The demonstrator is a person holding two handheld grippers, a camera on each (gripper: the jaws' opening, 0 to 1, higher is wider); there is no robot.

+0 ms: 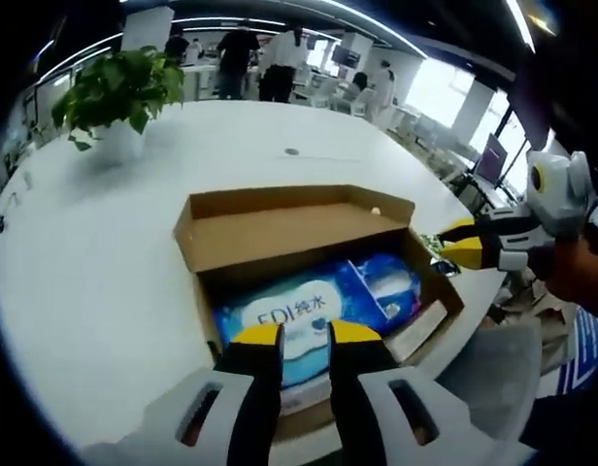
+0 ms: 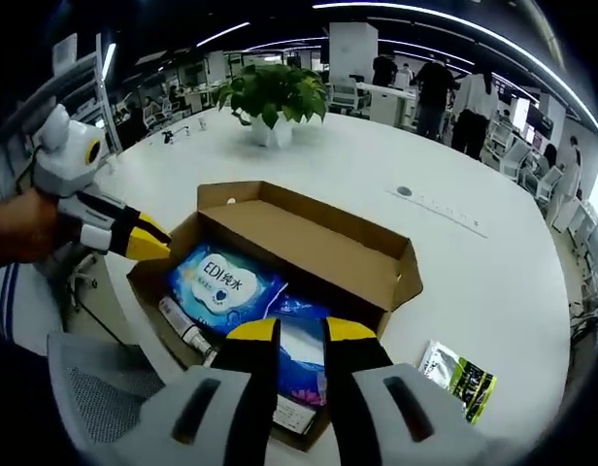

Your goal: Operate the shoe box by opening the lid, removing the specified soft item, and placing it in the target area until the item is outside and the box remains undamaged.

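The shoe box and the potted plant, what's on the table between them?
Nothing: in the right gripper view, bare white table runs from the open shoe box to the potted plant. The left gripper view agrees.

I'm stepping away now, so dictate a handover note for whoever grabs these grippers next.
Left gripper: open, hovering over the blue and white soft wipes pack, not gripping it.
Right gripper: open, also above the pack.
The brown cardboard shoe box sits on the white round table, lid already folded back.
Done: lid opened.
Left: grip the pack, lift it out, set it on the table.
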